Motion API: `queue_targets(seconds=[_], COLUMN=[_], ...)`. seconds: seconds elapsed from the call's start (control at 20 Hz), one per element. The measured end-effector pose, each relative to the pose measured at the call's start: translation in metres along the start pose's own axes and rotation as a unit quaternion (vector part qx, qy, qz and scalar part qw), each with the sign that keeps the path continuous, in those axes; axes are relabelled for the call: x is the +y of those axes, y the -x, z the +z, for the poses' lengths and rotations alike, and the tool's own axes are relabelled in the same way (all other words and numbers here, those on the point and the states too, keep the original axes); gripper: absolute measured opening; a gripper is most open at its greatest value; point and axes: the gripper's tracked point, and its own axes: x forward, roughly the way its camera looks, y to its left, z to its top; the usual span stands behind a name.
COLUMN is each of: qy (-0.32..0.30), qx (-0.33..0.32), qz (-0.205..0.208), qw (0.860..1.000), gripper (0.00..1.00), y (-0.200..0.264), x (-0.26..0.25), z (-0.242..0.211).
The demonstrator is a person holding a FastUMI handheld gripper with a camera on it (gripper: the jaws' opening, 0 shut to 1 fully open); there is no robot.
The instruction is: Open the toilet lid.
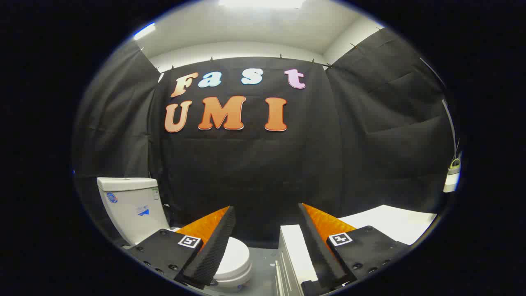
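Three black cloth walls (254, 172) close in the booth, hanging from clips along a line under a pale ceiling (254, 24) with a bright light panel at its top. Next in size is the white toilet (135, 213), standing low and off to the left side against the cloth: its tank (129, 205) is upright with a flat cover and a couple of small stickers on its front, too small to make out. The toilet lid (236, 253) lies down flat over the bowl, closed, a smooth white oval showing just past the left finger and partly hidden behind it. To the right stands a white cabinet (294, 255) with ribbed front edges, its flat top running back behind the right finger, and a wider white surface (390, 222) stretches beyond it towards the right-hand cloth. A grey floor (263, 267) shows between the toilet and the cabinet. The gripper (267, 213) is held above and short of all this, its two fingers (213, 246) spread wide apart with nothing between them and touching nothing; each carries a small square marker on its mount. The lid sits ahead of and below the left finger, well apart from the right one. At the far right a small pale object (453, 176) hangs by a cord against the cloth, too blurred to identify
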Motion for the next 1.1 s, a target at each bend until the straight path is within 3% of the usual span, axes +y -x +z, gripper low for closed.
queue_targets(seconds=[0.85, 1.1], qy=[-0.022, -0.044], qx=[0.006, -0.021], qz=[-0.024, -0.037], qw=[0.999, 0.998], gripper=[0.98, 0.99], y=[-0.004, -0.005], x=[-0.021, -0.018], z=[-0.009, 0.004])
